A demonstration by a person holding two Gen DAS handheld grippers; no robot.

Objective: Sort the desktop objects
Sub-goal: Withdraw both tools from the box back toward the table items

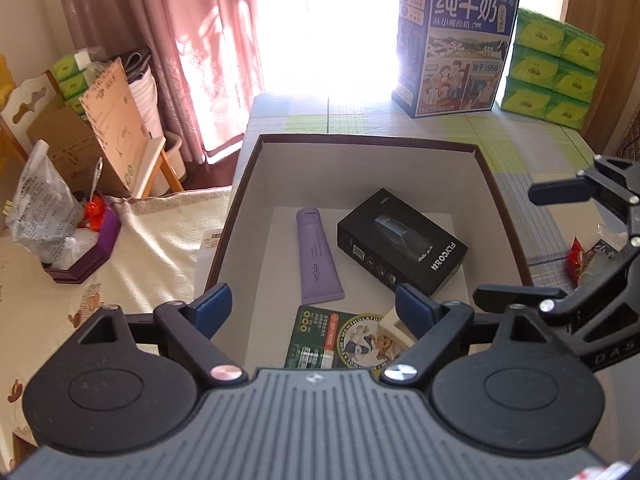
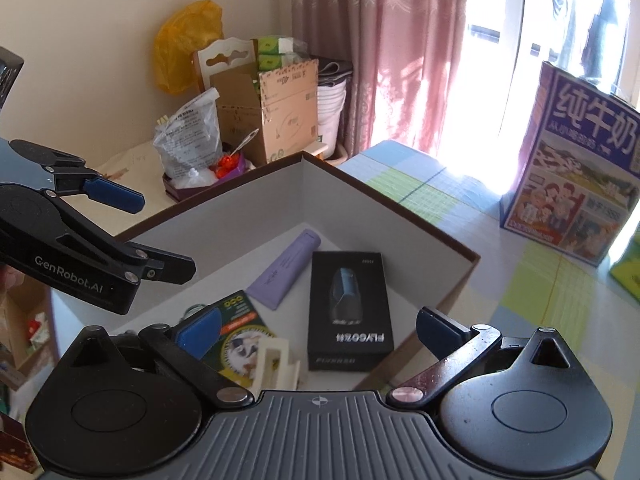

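A brown box with a white inside (image 1: 256, 184) (image 2: 360, 188) holds a purple tube (image 1: 318, 258) (image 2: 285, 274), a black FLYCO carton (image 1: 402, 242) (image 2: 349, 310), a green battery card (image 1: 316, 334) (image 2: 236, 318), a round printed tin (image 1: 366, 344) and a cream plastic piece (image 2: 276, 362). My left gripper (image 1: 314, 306) is open and empty over the box's near edge. It also shows at the left of the right wrist view (image 2: 160, 236). My right gripper (image 2: 320, 330) is open and empty above the box, and it shows at the right of the left wrist view (image 1: 524, 240).
A blue milk carton (image 1: 452, 44) (image 2: 576, 172) and green tissue packs (image 1: 552, 68) stand at the table's far end. Red snack packets (image 1: 578, 260) lie right of the box. A purple tray with a plastic bag (image 1: 52, 220) (image 2: 192, 152) and cardboard boxes (image 1: 100, 136) sit at the left.
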